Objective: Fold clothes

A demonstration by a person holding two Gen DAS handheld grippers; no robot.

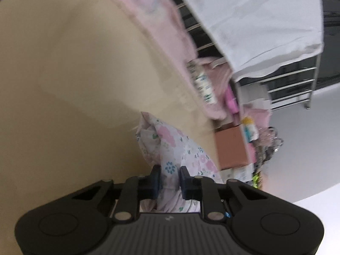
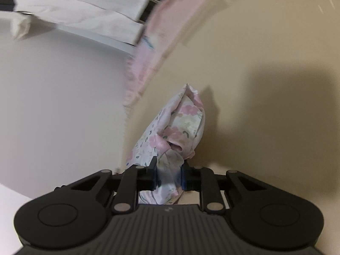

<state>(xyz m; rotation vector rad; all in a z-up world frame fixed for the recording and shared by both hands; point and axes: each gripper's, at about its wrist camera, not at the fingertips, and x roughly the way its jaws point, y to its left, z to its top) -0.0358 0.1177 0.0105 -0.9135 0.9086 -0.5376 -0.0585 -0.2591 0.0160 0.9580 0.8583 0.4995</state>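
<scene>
Beige table (image 1: 63, 74) fills most of the view. Beyond its far edge there's a cardboard box (image 1: 230, 146) and a metal rack (image 1: 297, 85) under a white sheet (image 1: 255, 21).

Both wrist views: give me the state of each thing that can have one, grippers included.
left gripper: shut on floral garment
right gripper: shut on floral garment
floral garment: bunched, pinched by both grippers
white cloth: draped over metal rack
pink cloth: blurred, state unclear
cardboard box: cannot tell whether open
</scene>
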